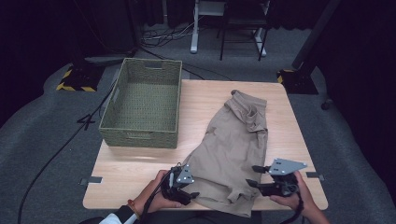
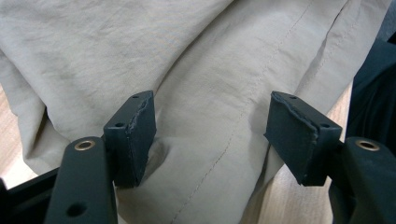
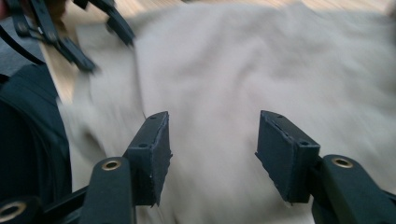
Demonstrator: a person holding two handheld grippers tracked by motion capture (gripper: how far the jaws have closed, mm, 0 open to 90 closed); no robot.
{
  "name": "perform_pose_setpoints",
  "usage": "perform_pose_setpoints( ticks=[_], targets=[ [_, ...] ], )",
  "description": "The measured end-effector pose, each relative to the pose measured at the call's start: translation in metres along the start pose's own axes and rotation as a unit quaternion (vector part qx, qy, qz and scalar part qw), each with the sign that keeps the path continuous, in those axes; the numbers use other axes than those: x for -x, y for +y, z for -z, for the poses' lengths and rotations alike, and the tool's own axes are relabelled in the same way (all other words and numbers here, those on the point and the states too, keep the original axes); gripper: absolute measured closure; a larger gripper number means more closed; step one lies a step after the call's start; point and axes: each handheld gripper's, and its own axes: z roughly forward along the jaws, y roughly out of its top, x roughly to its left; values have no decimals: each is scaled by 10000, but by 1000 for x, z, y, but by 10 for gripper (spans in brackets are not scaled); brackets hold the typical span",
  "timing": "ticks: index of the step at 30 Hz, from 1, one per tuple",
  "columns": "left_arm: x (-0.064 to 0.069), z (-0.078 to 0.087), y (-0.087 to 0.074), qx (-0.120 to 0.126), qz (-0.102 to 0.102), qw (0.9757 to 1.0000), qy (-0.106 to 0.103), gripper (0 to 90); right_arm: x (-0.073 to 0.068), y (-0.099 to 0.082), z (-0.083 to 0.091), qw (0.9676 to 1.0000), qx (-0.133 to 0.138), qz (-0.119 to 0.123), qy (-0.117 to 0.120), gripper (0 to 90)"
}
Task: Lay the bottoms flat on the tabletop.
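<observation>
Claws both spread, nothing pinched: left claw [image 1: 194,193] sits at the near-left hem of the shorts [image 1: 233,149], right claw [image 1: 251,176] at the near-right side, tips pointing inward toward the cloth; left gripper view has the jaws apart w/ a seamed fold of tan fabric [image 2: 210,93] lying between them, pads not pressing; right gripper view, blurred, has its jaws apart above flat fabric [image 3: 261,70], w/ the left claw [image 3: 88,42] farther off at the top left. Shorts lie spread on the bench [image 1: 140,168], right of centre, waistband at the far end, leg openings toward the person, near hem overhanging the front edge a little. Judgement: the two claws flank the near end so each can take one side of the hem, prob. for a fold away from the person. Woven basket [image 1: 142,105] stands open at the far-left corner, apart from the shorts; likely the destination once folded.
</observation>
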Motion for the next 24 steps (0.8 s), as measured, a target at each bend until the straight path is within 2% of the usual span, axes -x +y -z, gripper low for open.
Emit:
perform_pose_setpoints(
  ticks=[4,5,7,8,12,13,17,19,21,22,23,24],
  targets=[
    [-1,0,-1,40,18,10000,-26,339,-15,15,-28,9986,-183,160,461,535],
    [-1,0,-1,58,19,10000,-32,339,-19,15,-34,9974,-346,291,561,564],
    [-1,0,-3,116,79,9999,-40,340,-27,10,-41,9937,-718,629,588,618],
    [-2,0,-3,138,73,9999,-63,343,-29,7,-42,9914,-848,705,711,649],
    [-3,1,-5,158,115,9998,-59,353,-28,-11,-30,9883,-1063,585,921,694],
    [-3,2,-5,150,120,9998,-45,354,-27,-16,-25,9874,-1102,661,926,711],
    [-3,4,-8,182,175,9997,-7,354,-24,-34,-5,9873,-1160,475,972,765],
    [-3,5,-10,178,228,9996,6,354,-24,-38,3,9862,-1219,522,991,768],
    [-3,8,-12,146,284,9995,42,354,-24,-40,9,9827,-1341,582,1138,765],
    [-3,9,-13,140,320,9994,64,353,-26,-40,11,9812,-1399,728,1111,759],
    [-2,11,-14,106,334,9994,69,353,-26,-39,13,9819,-1379,762,1053,736],
    [0,12,-15,87,309,9995,73,352,-25,-37,15,9840,-1302,752,960,702]
  ],
)
